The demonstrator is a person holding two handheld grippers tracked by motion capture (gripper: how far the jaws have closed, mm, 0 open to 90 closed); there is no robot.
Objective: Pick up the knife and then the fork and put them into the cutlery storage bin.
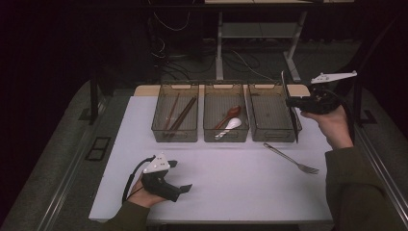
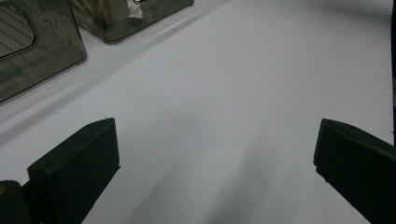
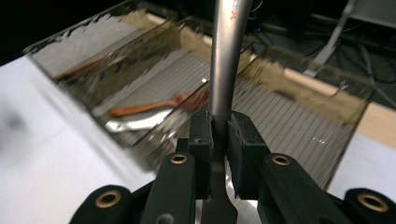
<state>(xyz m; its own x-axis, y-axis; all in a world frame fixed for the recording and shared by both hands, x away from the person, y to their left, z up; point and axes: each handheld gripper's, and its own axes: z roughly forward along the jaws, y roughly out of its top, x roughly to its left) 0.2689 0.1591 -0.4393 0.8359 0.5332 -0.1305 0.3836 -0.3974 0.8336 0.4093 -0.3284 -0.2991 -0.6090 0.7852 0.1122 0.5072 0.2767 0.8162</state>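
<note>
My right gripper (image 1: 291, 102) (image 3: 219, 125) is shut on a long steel utensil (image 1: 289, 108) (image 3: 227, 56). It holds the utensil nearly upright over the right-hand clear bin (image 1: 271, 134) (image 3: 299, 135), whose ribbed floor looks bare. Which kind of utensil it is I cannot tell. A metal fork (image 1: 291, 159) lies on the white table (image 1: 231, 183) in front of that bin. My left gripper (image 1: 179, 176) (image 2: 215, 140) rests low over the table's front left, open, with bare tabletop between its jaws.
Three clear bins stand in a row at the back of the table. The left bin (image 1: 175, 134) holds brown chopsticks (image 1: 179, 115). The middle bin (image 1: 226, 136) holds a wooden spoon (image 1: 230, 113) and a white spoon (image 1: 230, 126). Dark floor and desk legs lie beyond.
</note>
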